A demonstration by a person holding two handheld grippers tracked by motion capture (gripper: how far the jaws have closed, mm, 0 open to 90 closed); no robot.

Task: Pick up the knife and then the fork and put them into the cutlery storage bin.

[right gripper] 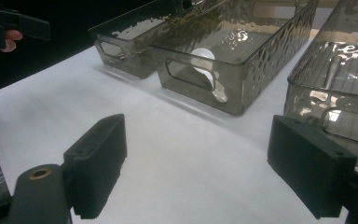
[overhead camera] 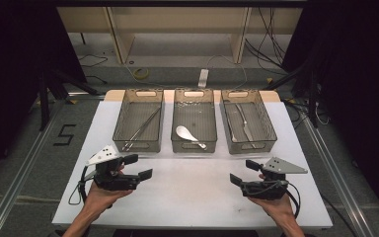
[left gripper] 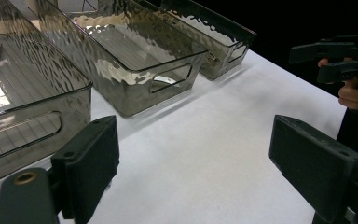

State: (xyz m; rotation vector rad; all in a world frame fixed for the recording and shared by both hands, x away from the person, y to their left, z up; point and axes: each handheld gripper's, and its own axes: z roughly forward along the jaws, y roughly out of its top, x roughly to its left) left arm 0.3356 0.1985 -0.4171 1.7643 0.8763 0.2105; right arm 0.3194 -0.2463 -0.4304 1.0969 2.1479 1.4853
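High view: left tool [overhead camera: 139, 167] and right tool [overhead camera: 238, 173] both gape wide, empty, over the white bench [overhead camera: 192, 197]. White spoon [overhead camera: 188, 135] lies in the middle bin [overhead camera: 193, 145], ahead of and between the tools; probably light, rigid, slick. Best taken by the handle.

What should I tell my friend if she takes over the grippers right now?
Left gripper: open, holding nothing, over the white table in front of the left bin.
Right gripper: open, holding nothing, over the table in front of the right bin.
Things: chopsticks lie in the left bin, a white spoon in the middle bin, and silver cutlery in the right bin; I cannot tell which pieces.
Done: all the cutlery in sight sits in a bin.
Left: nothing waits on the table between the grippers. Probably just check the bins.
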